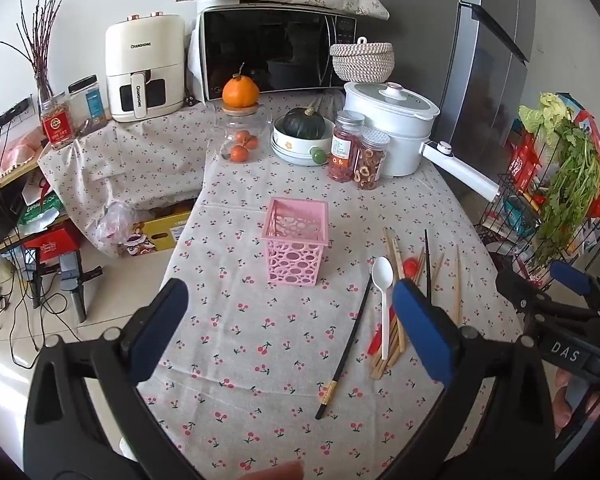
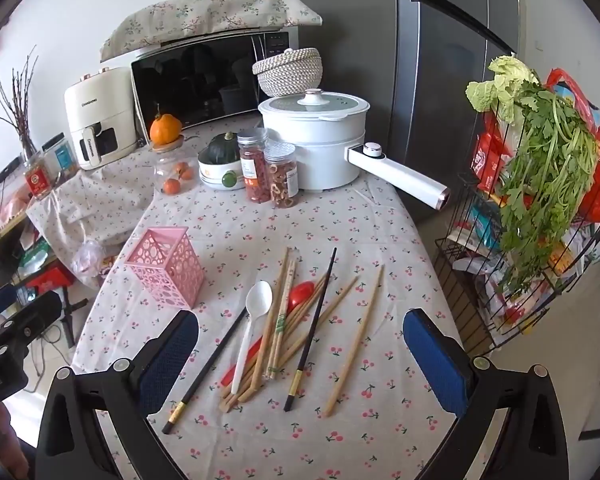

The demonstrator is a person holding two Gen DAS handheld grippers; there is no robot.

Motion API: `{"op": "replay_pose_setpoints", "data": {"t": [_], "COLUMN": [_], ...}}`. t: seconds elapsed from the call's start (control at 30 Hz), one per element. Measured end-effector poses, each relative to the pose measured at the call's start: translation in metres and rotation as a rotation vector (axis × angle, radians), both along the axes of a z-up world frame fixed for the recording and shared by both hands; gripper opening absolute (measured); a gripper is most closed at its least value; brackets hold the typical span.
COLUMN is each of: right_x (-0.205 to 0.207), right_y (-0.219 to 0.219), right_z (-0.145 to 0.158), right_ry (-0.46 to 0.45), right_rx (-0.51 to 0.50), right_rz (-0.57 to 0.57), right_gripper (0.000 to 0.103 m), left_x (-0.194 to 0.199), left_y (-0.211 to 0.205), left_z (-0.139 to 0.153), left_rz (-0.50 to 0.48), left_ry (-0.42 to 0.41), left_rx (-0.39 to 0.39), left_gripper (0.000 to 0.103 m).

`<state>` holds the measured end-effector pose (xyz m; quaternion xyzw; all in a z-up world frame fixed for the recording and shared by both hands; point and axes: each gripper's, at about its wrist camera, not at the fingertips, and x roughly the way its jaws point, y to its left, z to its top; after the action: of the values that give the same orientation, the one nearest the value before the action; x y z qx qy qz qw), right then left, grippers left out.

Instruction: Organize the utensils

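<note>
Left tongs [image 1: 290, 328] wide open, holding nothing; right tongs [image 2: 300, 352] likewise wide open and empty; pink basket [image 1: 296, 242] upright at frame centre on the counter [image 1: 228, 380]; white spoon [image 2: 252, 320], red spoon [image 2: 300, 294], bamboo and black chopsticks [image 2: 276, 324] piled lower centre, right of the basket.

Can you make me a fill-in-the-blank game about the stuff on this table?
1. The pink basket has nothing inside, so it is ____.
2. The white spoon lies next to a spoon whose color is ____.
3. Both the left gripper and the right gripper have their jaws ____.
4. The number of black chopsticks on the cloth is ____.

Missing words: empty; red; open; two
</note>
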<state>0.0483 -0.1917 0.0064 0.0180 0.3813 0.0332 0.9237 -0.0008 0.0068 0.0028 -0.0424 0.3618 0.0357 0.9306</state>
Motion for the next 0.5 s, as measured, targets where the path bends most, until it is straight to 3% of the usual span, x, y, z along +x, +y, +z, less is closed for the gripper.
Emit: {"op": "replay_pose_setpoints", "data": {"t": [0.5], "right_x": [0.0008], "right_y": [0.0019], "right_z": [-0.0014], "right_ry": [0.007], "right_rx": [0.0], "right_rz": [0.004], "right_gripper": [0.103], "left_x": [-0.0011], "left_y": [-0.0004], "left_z": [-0.0014], "left_rz": [0.003], "left_ry": [0.0], "left_rx": [0.013], "left_gripper": [0.102]}}
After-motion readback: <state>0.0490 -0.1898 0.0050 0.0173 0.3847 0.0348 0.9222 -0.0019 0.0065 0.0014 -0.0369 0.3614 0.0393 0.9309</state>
